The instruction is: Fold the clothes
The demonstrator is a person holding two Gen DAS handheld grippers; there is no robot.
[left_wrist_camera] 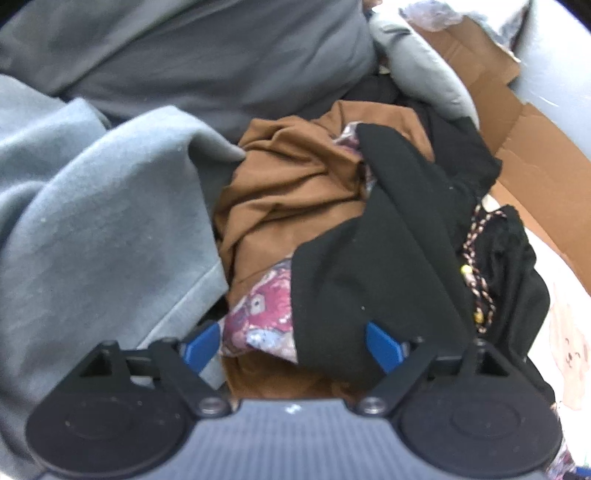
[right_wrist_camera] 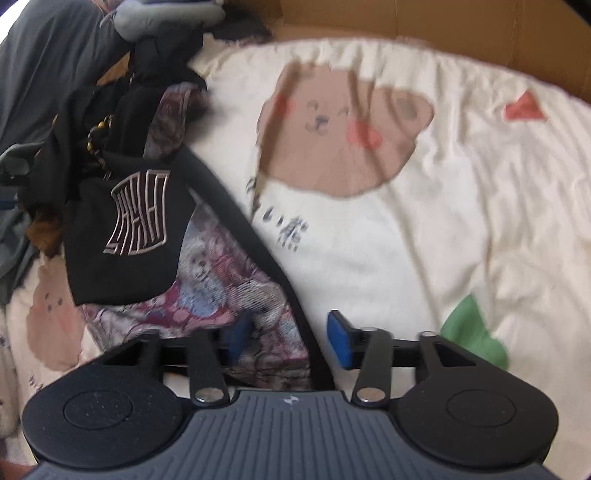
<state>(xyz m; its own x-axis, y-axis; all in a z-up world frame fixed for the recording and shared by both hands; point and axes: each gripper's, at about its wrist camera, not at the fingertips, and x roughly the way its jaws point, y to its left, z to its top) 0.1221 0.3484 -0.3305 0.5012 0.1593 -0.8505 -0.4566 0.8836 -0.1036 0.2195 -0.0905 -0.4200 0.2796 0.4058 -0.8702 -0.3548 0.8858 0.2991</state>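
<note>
— Left gripper [left_wrist_camera: 293,345] first: how do its blue pads stand?

— Spread wide apart, gripping nothing. Between them lie the patterned cloth [left_wrist_camera: 264,314] and an edge of the black garment [left_wrist_camera: 380,258], right under the tips.

— And the right gripper [right_wrist_camera: 290,334]?

— Also parted. The same patterned cloth [right_wrist_camera: 221,288], with its dark border, runs between the fingers, but neither pad presses on it.

— Start with the biggest thing around them.

— On the right wrist view, the cream bedsheet [right_wrist_camera: 424,229] printed with bears, a cardboard sheet [right_wrist_camera: 443,26] along its far edge. On the left wrist view, the grey sweatshirt [left_wrist_camera: 99,221] fills the left side, with a darker grey garment [left_wrist_camera: 203,48] behind it.

— Then?

— The clothes sit in one heap at the sheet's left. The brown garment [left_wrist_camera: 295,184] is crumpled in the middle, the black one draped across it.

— Smaller still?

— A black piece with pale embroidered lettering [right_wrist_camera: 138,218] lies on the patterned cloth, and a braided cord [left_wrist_camera: 476,266] runs over the black fabric.
</note>
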